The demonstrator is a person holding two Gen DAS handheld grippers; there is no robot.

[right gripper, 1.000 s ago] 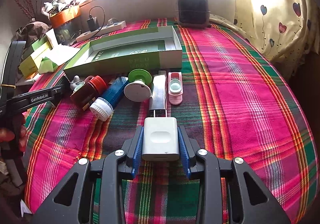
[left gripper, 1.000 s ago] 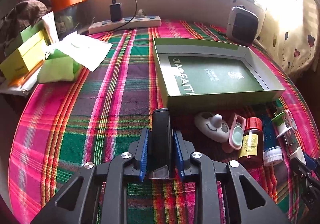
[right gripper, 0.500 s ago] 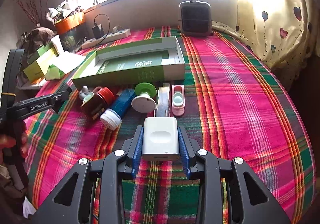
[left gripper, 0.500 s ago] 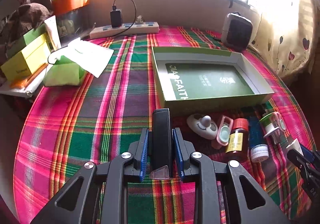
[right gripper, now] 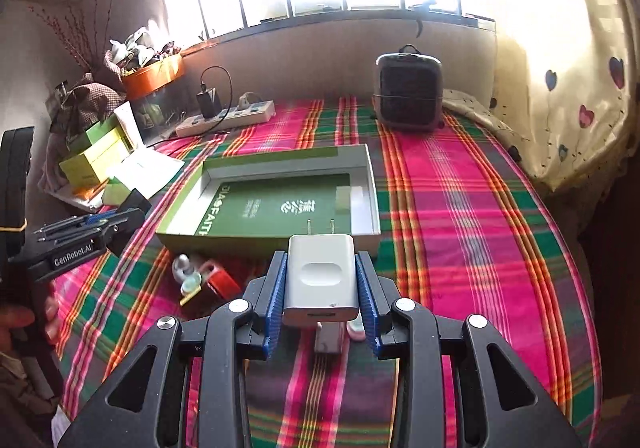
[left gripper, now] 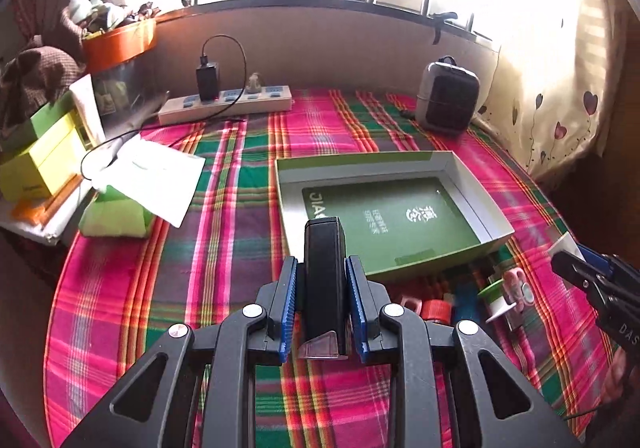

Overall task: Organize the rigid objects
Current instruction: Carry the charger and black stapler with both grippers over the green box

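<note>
Green shallow box (right gripper: 280, 208): open, flat on the plaid-covered bed, white inner walls, green printed base; holds one pale block (right gripper: 349, 200) by its right wall. Black slim block (left gripper: 324, 284): upright, on edge, clamped in left claw (left gripper: 323, 312), at the box's near-left corner. White plug adapter (right gripper: 321, 280): prongs toward the box, clamped in right claw (right gripper: 322, 308), above its near wall. Small items in front of the box: red-capped bottle (right gripper: 220, 282), white pebble-shaped piece (right gripper: 182, 267), green-and-white spool (left gripper: 498, 294), pink case (left gripper: 520, 286).
</note>
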